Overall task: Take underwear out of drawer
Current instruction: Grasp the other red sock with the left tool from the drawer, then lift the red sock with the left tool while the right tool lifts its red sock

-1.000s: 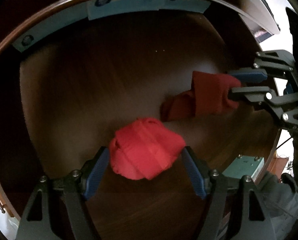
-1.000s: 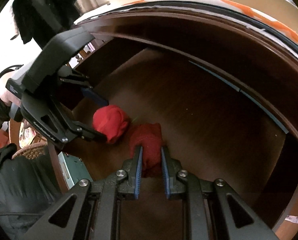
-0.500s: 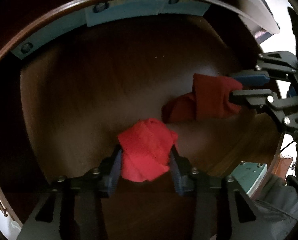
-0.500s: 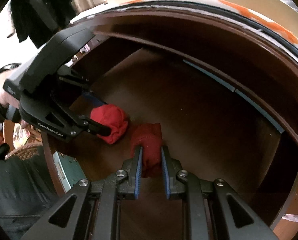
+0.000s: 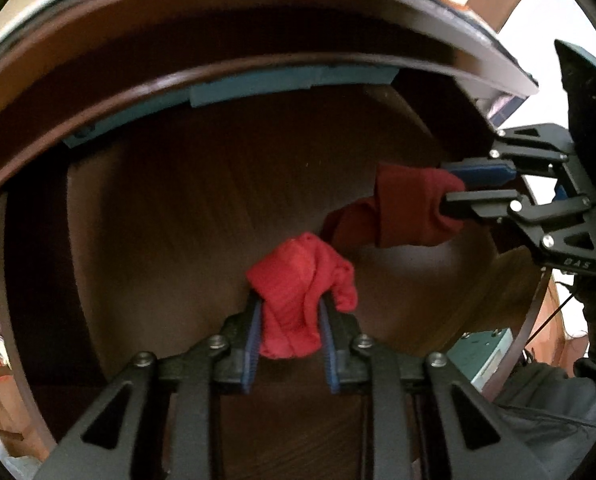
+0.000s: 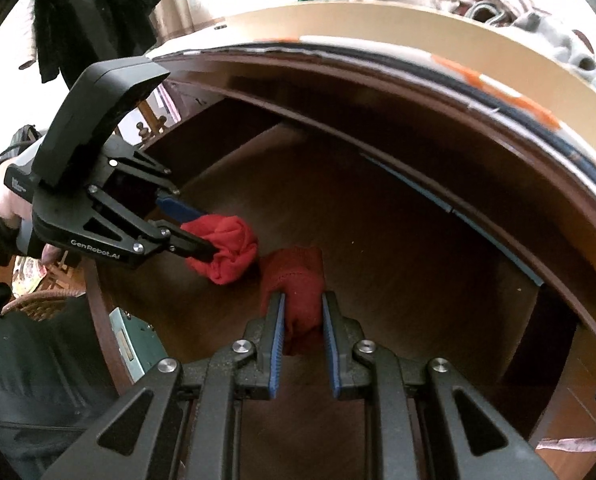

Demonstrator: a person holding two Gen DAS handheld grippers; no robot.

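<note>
Two red underwear bundles sit between jaws: left gripper point(image 5: 290, 312) closing on bright one point(image 5: 301, 280), right gripper point(image 6: 302, 312) clamping darker one point(image 6: 296, 276) (over drawer point(image 6: 397, 240)).

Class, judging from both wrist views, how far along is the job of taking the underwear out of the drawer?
Done: the drawer stands open and both pieces are gripped. In hand: the left gripper is closing on the bright red piece, and the right gripper is shut on the dark red piece. Left: both pieces hang inside the drawer walls and must clear the rim.
</note>
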